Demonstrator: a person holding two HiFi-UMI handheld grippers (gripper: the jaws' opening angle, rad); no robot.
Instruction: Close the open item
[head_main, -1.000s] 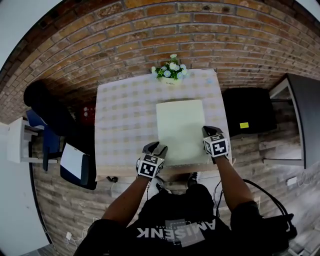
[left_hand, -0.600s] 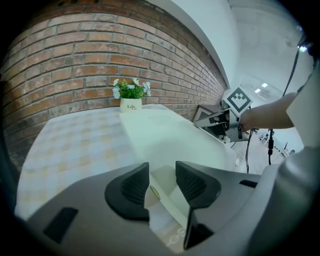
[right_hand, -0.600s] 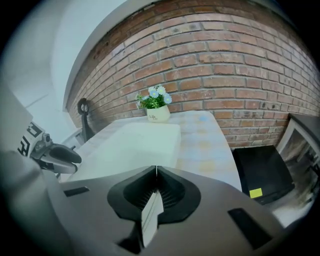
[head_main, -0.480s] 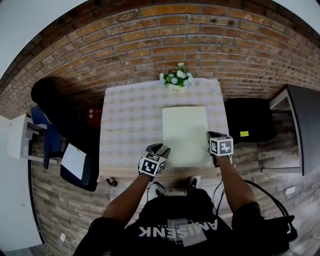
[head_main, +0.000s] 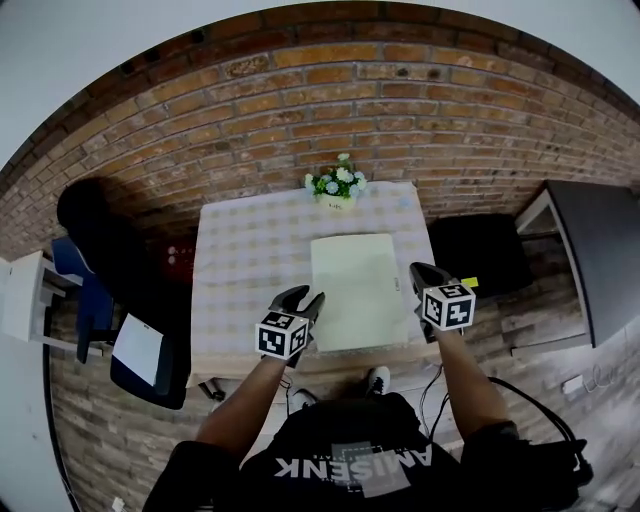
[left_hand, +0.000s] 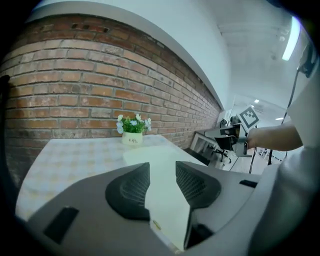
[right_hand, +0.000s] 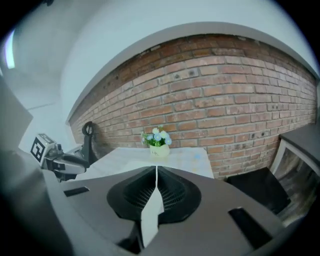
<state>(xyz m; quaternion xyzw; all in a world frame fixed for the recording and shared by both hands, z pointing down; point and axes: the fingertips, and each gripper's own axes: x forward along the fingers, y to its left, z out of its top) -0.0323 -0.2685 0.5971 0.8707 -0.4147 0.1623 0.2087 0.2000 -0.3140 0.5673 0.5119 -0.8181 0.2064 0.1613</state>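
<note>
A flat cream item (head_main: 355, 285), like a big folder or book cover, lies on the checked table (head_main: 245, 260). My left gripper (head_main: 303, 297) is at its near left corner and my right gripper (head_main: 417, 272) at its near right edge. In the left gripper view the cream sheet (left_hand: 165, 200) fills the gap between the pads of that gripper (left_hand: 162, 172) and runs on to the tabletop. In the right gripper view the gripper (right_hand: 156, 172) is pinched on a thin cream edge (right_hand: 151, 212).
A small pot of flowers (head_main: 338, 185) stands at the table's far edge against the brick wall. A black chair (head_main: 110, 250) is left of the table, and a black seat (head_main: 475, 255) and a dark cabinet (head_main: 590, 250) are on the right.
Both grippers have risen toward the head camera, staying at the cream item's near corners. The item's near edge has come up with them.
</note>
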